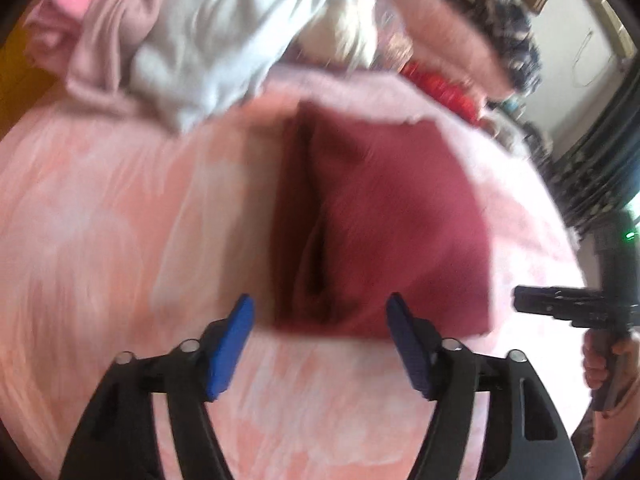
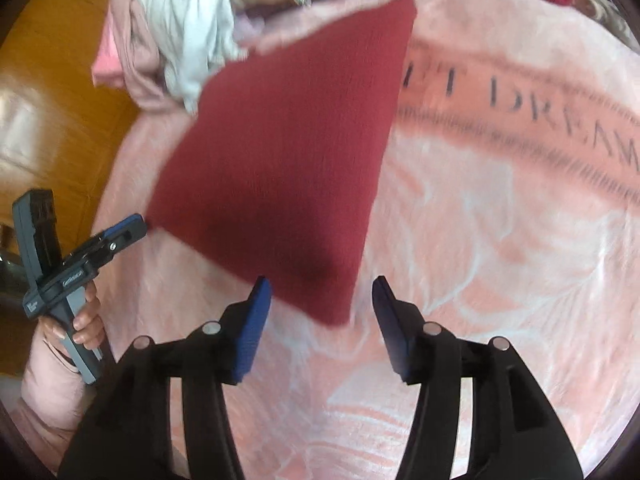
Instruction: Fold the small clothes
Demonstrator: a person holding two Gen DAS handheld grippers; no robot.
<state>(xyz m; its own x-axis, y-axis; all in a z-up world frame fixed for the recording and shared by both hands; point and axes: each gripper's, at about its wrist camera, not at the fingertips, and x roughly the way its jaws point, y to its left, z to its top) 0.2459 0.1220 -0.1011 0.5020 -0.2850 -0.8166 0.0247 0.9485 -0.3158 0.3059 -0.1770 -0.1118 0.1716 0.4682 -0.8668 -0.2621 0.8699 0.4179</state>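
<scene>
A folded dark red cloth [image 1: 384, 220] lies flat on the pink blanket [image 1: 100, 220]; it also shows in the right wrist view [image 2: 288, 152]. My left gripper [image 1: 320, 312] is open and empty, just short of the cloth's near edge. It shows from the side in the right wrist view [image 2: 128, 230], next to the cloth's left corner. My right gripper [image 2: 322, 296] is open and empty, over the cloth's near corner. It shows at the right edge of the left wrist view [image 1: 520, 300]. Both views are motion-blurred.
A heap of unfolded clothes, grey [image 1: 224, 40] and mauve [image 1: 108, 28], lies at the far edge of the blanket [image 2: 500, 240], with red fabric [image 1: 444, 84] and a dark patterned item [image 1: 500, 28] beyond. A wooden floor [image 2: 52, 92] lies left of the bed.
</scene>
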